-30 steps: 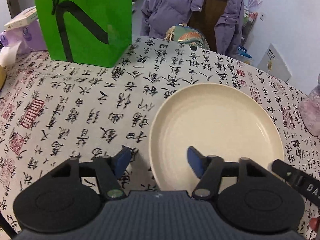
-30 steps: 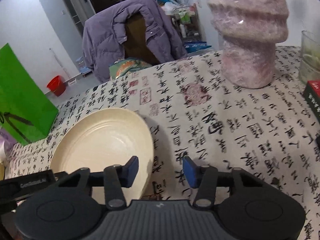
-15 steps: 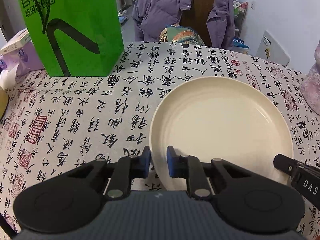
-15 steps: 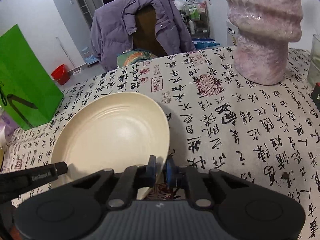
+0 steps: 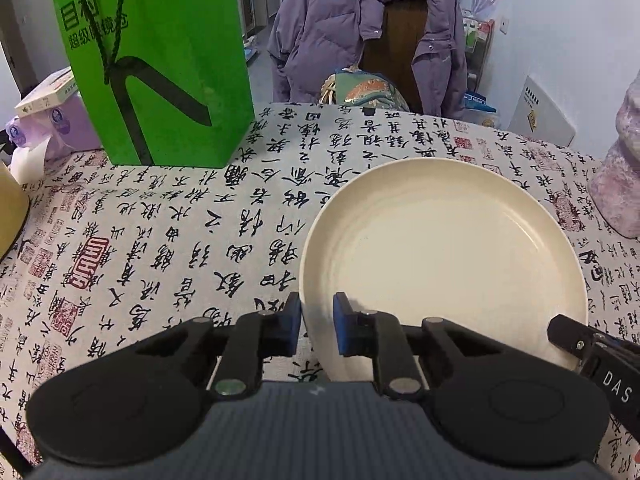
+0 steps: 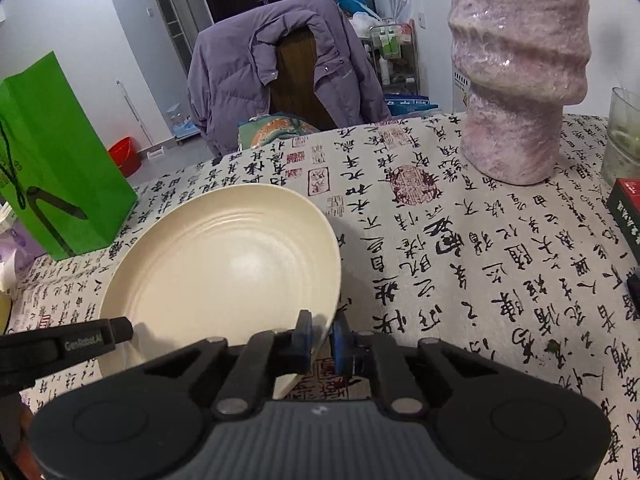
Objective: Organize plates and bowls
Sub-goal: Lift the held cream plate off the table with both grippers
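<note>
Grippers are both clamping one cream plate (image 5: 444, 256) over the calligraphy tablecloth (image 5: 168, 240): the left gripper (image 5: 317, 322) is pinching its near-left rim, the right gripper (image 6: 320, 336) is pinching the opposite rim. Both sets of jaws have just been closing onto the rim. A green bag (image 5: 160, 60) is standing behind, and a pink vase (image 6: 520, 68) is standing off to the right.

The worktop (image 5: 224, 216) is covered with a white cloth printed all over in black calligraphy and red seal stamps. On it, a green paper bag with a dark cord handle (image 5: 160, 64) stands upright at the far left, with a pale purple pack (image 5: 68, 128) and a small box beside it. A tall mottled pink ribbed vase (image 6: 516, 76) stands at the far right, near a clear glass vessel (image 6: 624, 136) and a dark box (image 6: 626, 212).
</note>
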A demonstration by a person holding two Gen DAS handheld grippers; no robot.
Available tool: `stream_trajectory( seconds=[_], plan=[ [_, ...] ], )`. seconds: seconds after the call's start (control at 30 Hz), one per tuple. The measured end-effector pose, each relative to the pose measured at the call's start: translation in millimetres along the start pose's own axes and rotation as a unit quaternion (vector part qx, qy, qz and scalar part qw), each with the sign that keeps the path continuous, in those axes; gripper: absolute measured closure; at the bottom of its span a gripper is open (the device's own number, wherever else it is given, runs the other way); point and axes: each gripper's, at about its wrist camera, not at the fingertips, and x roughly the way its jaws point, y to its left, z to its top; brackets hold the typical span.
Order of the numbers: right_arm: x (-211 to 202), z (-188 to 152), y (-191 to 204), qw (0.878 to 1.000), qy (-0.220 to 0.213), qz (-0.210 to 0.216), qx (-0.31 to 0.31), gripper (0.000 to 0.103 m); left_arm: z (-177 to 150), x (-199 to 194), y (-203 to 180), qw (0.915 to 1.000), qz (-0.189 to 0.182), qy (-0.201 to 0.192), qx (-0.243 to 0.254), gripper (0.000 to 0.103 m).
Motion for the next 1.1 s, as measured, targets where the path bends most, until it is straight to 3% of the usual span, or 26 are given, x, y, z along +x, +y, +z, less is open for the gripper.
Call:
stream_trajectory(
  seconds=[1.1],
  plan=[
    [-112.1,-24.0,-1.3,0.998,-0.058,0.012,0.018,0.093,-25.2,-113.4,4.6,0.9982,-0.011,-0.058,0.012,0.085]
  ],
)
